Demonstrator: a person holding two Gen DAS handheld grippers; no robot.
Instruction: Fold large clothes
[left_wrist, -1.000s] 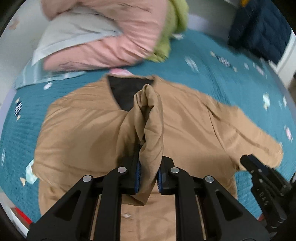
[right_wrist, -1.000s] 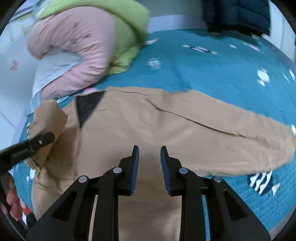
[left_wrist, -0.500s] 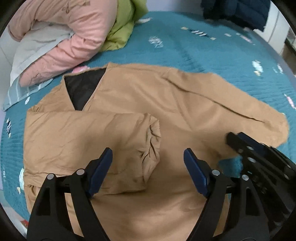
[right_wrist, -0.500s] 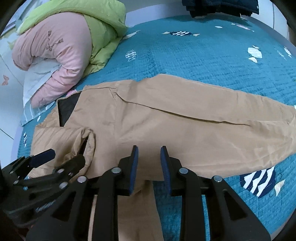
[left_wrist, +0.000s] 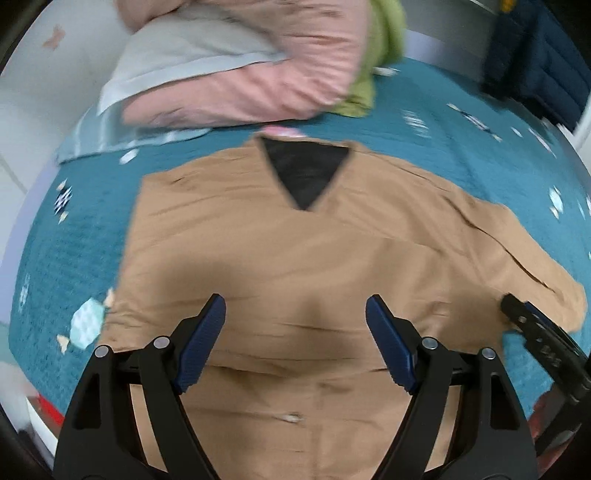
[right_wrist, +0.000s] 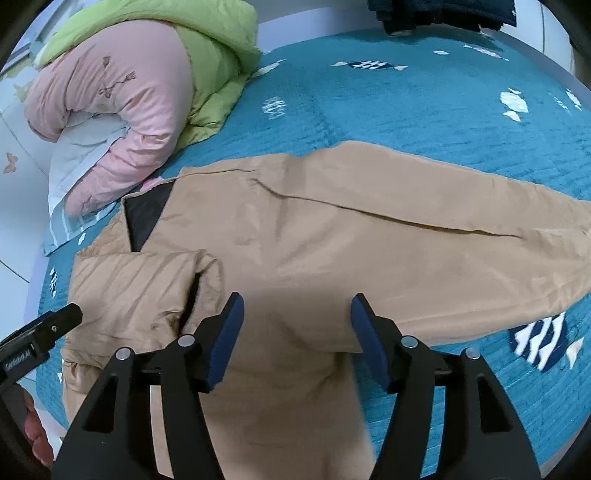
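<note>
A tan jacket (left_wrist: 295, 251) with a black lining at the neck (left_wrist: 304, 173) lies flat on the teal bedspread (left_wrist: 443, 147). In the right wrist view the jacket (right_wrist: 332, 240) has its left sleeve (right_wrist: 136, 284) folded across the chest and its right sleeve (right_wrist: 480, 225) stretched out to the right. My left gripper (left_wrist: 295, 332) is open and empty above the jacket's middle. My right gripper (right_wrist: 295, 332) is open and empty above the jacket's lower front. The right gripper's tip also shows at the left wrist view's right edge (left_wrist: 535, 332).
A pink and green padded quilt (right_wrist: 147, 92) and a pale pillow (left_wrist: 184, 48) lie at the head of the bed. A dark blue padded garment (left_wrist: 535, 55) lies at the far right. The bed's left edge (left_wrist: 22, 229) is near the jacket.
My left gripper let go of the tan sleeve, which now lies folded across the chest, and moved back. My right gripper opened from nearly shut.
</note>
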